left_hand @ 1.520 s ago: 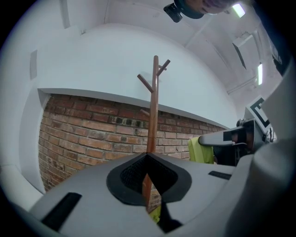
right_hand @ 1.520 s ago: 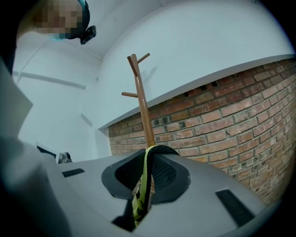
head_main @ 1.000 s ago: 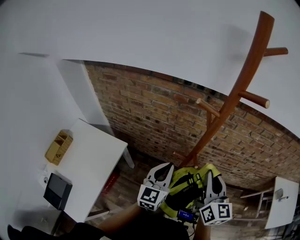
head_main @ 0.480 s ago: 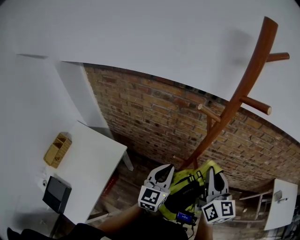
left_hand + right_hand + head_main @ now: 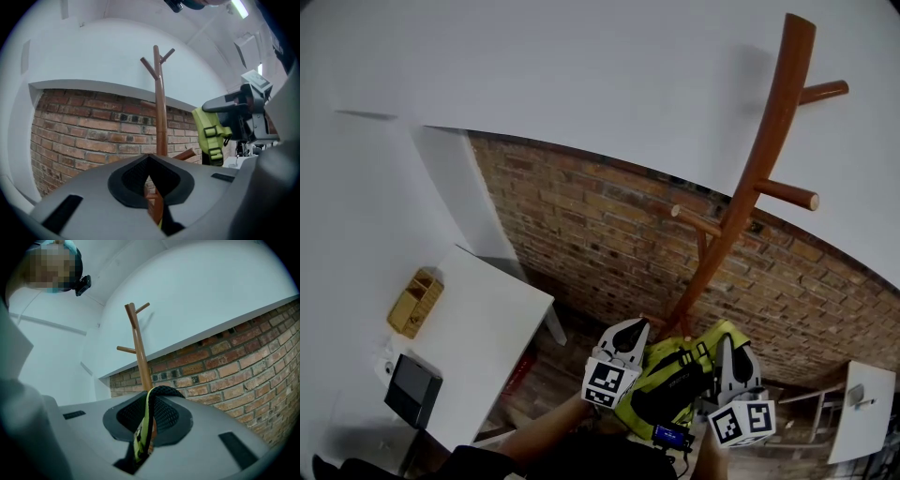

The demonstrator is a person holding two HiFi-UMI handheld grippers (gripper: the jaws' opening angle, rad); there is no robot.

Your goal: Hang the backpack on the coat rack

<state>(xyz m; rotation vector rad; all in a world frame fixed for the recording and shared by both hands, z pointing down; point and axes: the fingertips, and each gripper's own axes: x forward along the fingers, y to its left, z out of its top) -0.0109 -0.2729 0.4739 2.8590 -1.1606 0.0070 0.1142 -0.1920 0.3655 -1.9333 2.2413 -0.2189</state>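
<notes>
A yellow-green and black backpack (image 5: 675, 375) hangs between my two grippers at the bottom of the head view. My right gripper (image 5: 733, 349) is shut on its black and yellow strap (image 5: 147, 413), which loops up over the jaw tips. My left gripper (image 5: 628, 330) sits at the pack's left edge. Its jaws are closed to a thin slit, with a sliver of yellow and black fabric deep between them. In the left gripper view the backpack (image 5: 211, 133) hangs at the right. The brown wooden coat rack (image 5: 741, 206) stands ahead against the brick wall, its pegs bare.
A white table (image 5: 478, 337) at the left carries a yellow wooden organiser (image 5: 417, 300) and a dark device (image 5: 412, 389). A brick wall (image 5: 609, 234) runs behind the rack. White furniture (image 5: 862, 403) stands at the far right.
The coat rack now sits farther left in the head view. Both grippers have drifted slightly with the backpack, and both grips look unchanged.
</notes>
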